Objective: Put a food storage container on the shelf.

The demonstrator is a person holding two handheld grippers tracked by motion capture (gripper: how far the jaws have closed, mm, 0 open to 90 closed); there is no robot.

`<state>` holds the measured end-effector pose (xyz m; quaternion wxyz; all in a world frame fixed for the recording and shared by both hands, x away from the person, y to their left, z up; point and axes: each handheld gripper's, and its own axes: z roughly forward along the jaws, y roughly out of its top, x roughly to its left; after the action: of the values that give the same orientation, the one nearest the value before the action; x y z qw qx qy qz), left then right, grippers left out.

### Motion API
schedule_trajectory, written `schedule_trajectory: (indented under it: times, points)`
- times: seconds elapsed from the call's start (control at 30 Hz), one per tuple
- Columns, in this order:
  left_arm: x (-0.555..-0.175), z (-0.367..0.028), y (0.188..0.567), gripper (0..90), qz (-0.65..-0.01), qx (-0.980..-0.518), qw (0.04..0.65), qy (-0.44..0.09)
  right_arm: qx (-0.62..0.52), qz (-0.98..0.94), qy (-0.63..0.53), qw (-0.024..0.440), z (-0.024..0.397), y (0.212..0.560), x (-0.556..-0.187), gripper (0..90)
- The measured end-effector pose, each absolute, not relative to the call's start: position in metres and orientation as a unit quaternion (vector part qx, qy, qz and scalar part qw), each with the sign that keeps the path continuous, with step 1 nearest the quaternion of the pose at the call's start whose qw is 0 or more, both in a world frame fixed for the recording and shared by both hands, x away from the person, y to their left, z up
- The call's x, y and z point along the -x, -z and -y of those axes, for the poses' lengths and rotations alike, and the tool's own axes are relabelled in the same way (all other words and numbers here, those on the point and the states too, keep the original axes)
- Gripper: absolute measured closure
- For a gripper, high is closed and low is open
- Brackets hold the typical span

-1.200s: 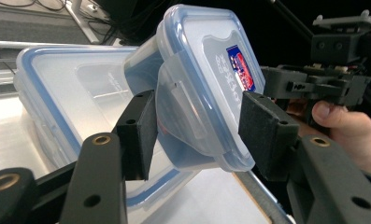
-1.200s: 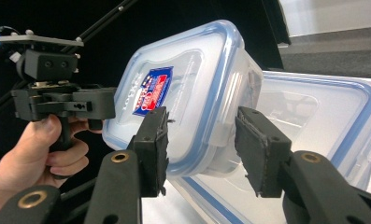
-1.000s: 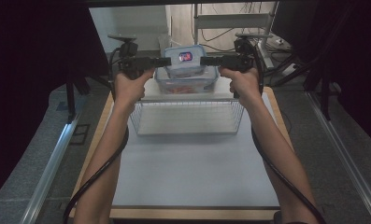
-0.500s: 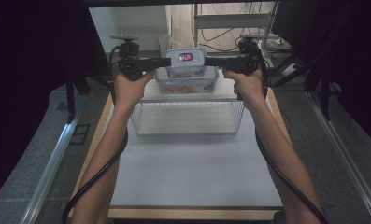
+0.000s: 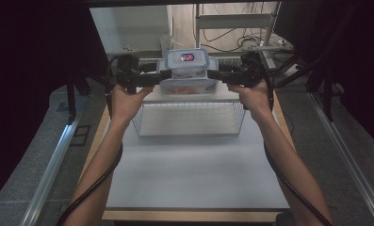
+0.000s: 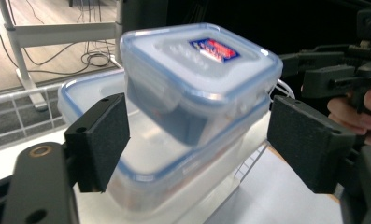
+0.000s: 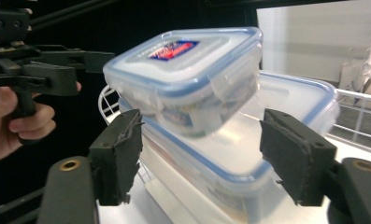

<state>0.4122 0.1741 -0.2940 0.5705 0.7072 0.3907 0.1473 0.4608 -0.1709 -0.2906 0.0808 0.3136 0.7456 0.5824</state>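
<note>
Two clear plastic boxes with blue-edged lids sit one on top of the other at the far end of the table (image 5: 194, 183), just behind a white wire basket (image 5: 189, 117). The big box (image 5: 188, 85) is at the bottom and looks like it rests on the white shelf beside the basket. The small box (image 5: 187, 63) sits on its lid, and it has a red and blue sticker on top. The left gripper (image 5: 152, 80) comes in from one side and the right gripper (image 5: 218, 76) from the other, each held in a hand. In the left gripper view the two black jaws stand wide apart, with the boxes between them and a gap on each side. The right gripper view shows the same thing, jaws spread and not pinching anything. From above I cannot tell if the grippers touch the boxes at all. I think the small box is the risky part. It is tilted in both gripper views and only rests on the smooth lid, so a bump or a push from one side alone could slide it off. If the grippers squeeze only the big box and lift fast, the small one could tip and fall into the basket or onto the floor.
</note>
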Motion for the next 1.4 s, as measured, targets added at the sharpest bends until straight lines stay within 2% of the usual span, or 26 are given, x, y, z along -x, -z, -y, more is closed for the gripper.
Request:
schedule_trajectory:
  times: [0.47, 0.83, 1.07, 1.4]
  points:
    - [-0.373, -0.183, 0.317, 9.6, -0.364, -0.734, 0.545, -0.179, -0.296, -0.755, -0.575, 0.105, 0.186, 0.305, -0.442, 19.6]
    - [-0.324, -0.172, 0.347, 4.3, -0.341, -0.763, 0.505, -0.216, -0.274, -0.787, -0.536, 0.138, 0.184, 0.323, -0.402, 8.8]
    - [-0.299, -0.172, 0.38, 3.4, -0.341, -0.768, 0.498, -0.212, -0.265, -0.81, -0.501, 0.152, 0.184, 0.351, -0.369, 4.9]
    - [-0.264, -0.175, 0.434, 3.0, -0.347, -0.772, 0.488, -0.212, -0.283, -0.81, -0.496, 0.133, 0.202, 0.399, -0.335, 4.5]
